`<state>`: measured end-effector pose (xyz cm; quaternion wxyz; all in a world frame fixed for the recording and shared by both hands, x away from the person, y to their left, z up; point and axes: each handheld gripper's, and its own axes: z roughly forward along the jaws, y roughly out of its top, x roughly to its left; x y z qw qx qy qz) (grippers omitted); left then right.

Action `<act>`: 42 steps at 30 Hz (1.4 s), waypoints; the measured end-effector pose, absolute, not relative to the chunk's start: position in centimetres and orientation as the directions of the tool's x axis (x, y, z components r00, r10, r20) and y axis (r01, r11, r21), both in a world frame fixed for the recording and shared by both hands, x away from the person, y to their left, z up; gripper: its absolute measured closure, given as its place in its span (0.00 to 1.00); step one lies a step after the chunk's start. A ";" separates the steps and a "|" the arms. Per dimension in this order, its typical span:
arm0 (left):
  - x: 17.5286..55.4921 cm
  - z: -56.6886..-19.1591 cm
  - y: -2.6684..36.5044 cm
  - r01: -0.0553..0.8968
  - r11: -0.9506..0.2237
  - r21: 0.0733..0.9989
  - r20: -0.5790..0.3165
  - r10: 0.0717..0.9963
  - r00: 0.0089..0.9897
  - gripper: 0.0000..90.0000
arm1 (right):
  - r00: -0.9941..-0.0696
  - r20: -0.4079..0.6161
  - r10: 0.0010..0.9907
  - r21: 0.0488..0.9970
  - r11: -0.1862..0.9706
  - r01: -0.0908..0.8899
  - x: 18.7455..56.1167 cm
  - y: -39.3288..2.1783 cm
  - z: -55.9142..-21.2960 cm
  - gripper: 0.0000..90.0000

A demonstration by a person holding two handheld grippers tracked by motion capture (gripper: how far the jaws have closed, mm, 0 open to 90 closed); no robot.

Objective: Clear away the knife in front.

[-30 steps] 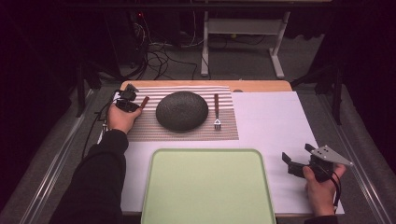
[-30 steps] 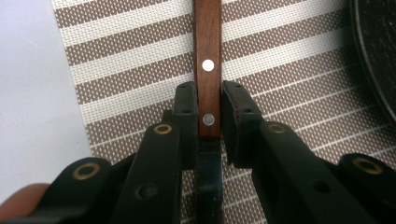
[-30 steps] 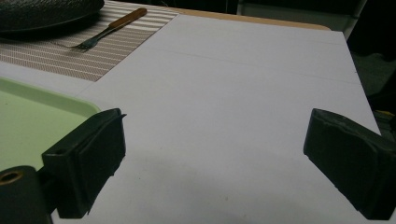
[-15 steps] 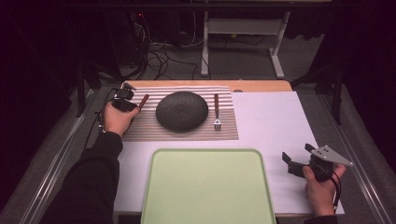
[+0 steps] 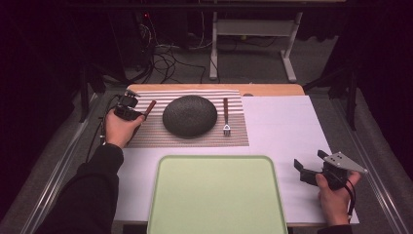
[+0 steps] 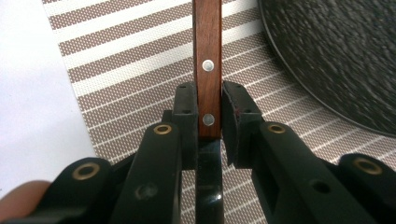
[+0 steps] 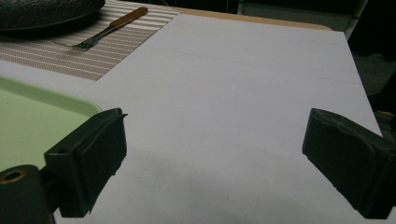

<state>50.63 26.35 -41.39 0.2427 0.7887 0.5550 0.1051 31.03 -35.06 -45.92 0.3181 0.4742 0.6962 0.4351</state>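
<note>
White table; left tongs clamp wooden knife handle.

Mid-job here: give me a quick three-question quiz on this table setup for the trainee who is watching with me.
1. True or false: the left gripper has its jaws closed on a wooden handle with rivets.
2. Which item lies on the striped placemat to the right of the dark plate? A) a spoon B) a fork C) a cup
3. Fill in: the right gripper is held over the white table cover with its jaws ____.

Key
1. True: the jaws press on both sides of the handle.
2. B
3. open, with nothing between them; the green tray sits to its left.
</note>
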 end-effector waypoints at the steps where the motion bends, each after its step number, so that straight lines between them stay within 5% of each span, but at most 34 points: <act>1: 50.4 -41.3 26.3 0.822 -0.267 0.503 -0.105 0.925 0.365 0.82 | -0.351 -0.029 0.936 0.908 0.171 0.382 31.0 -35.1 -45.9 0.08; 42: 43.9 -39.4 22.9 0.737 -0.371 0.564 -0.146 0.835 0.531 0.82 | -0.371 0.004 0.929 0.922 0.140 0.360 30.8 -35.5 -45.8 0.00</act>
